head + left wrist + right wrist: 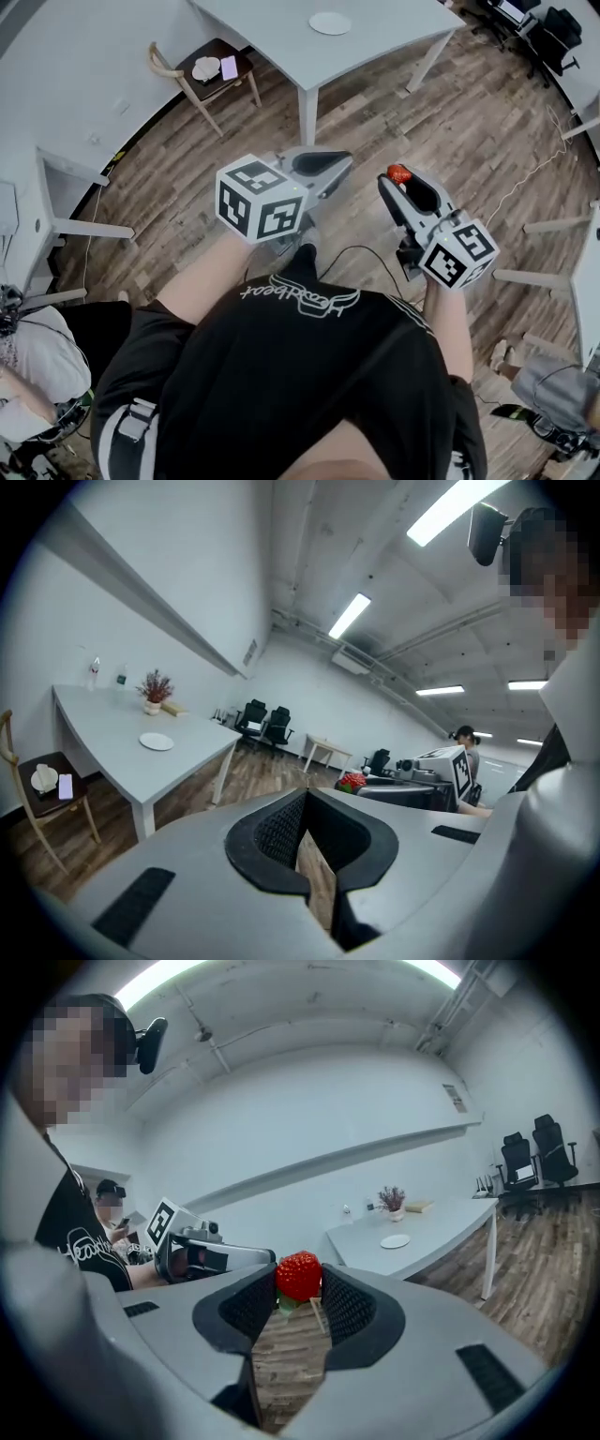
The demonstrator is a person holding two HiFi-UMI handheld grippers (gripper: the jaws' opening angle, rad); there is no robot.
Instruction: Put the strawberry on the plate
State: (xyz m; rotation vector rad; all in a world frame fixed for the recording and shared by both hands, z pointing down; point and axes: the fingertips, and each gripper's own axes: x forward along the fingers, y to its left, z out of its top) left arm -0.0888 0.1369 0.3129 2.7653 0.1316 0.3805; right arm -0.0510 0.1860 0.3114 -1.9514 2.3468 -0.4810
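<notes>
strawberry – pinched between the tips of the right gripper jaws, which stand partly apart around it, up in the air over the wood floor | left gripper – jaws together, nothing between them | plate – on the tabletop, well ahead of both jaws

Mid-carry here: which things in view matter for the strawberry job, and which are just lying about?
Job: strawberry, clamped in the right hand-held gripper; white plate on the table.

Lying about: wooden chair with a phone on it; potted plant; black office chairs; left hand-held gripper, shut and empty.
</notes>
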